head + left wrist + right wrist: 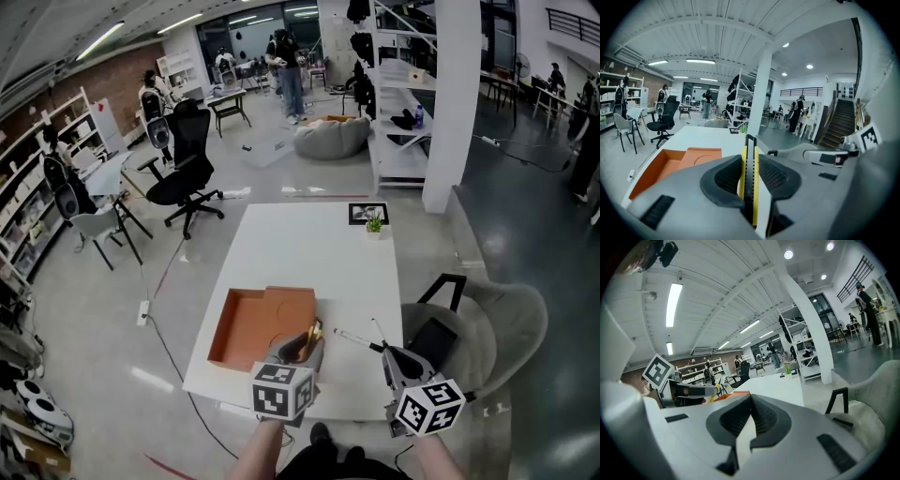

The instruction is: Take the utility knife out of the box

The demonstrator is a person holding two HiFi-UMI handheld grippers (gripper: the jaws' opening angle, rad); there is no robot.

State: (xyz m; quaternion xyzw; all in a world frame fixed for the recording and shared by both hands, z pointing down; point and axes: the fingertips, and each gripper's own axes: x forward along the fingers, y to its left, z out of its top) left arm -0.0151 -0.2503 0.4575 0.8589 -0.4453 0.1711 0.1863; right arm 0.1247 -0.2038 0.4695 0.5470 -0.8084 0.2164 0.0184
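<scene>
An orange box [251, 324] lies open on the near left of the white table [309, 248]. My left gripper [310, 343] is shut on the utility knife [314, 331], a yellow and black knife held upright just off the box's near right corner. In the left gripper view the knife [749, 173] stands between the two pads, with the box [670, 164] to the left beyond it. My right gripper [386, 353] hovers over the table's near right edge, apart from the box. Its pads [761, 416] meet at the tips with nothing between them.
A small potted plant [375, 223] and a framed picture [367, 213] stand at the table's far edge. A grey armchair [492, 319] sits close to the table's right side. A black office chair [187, 169] stands further off on the left.
</scene>
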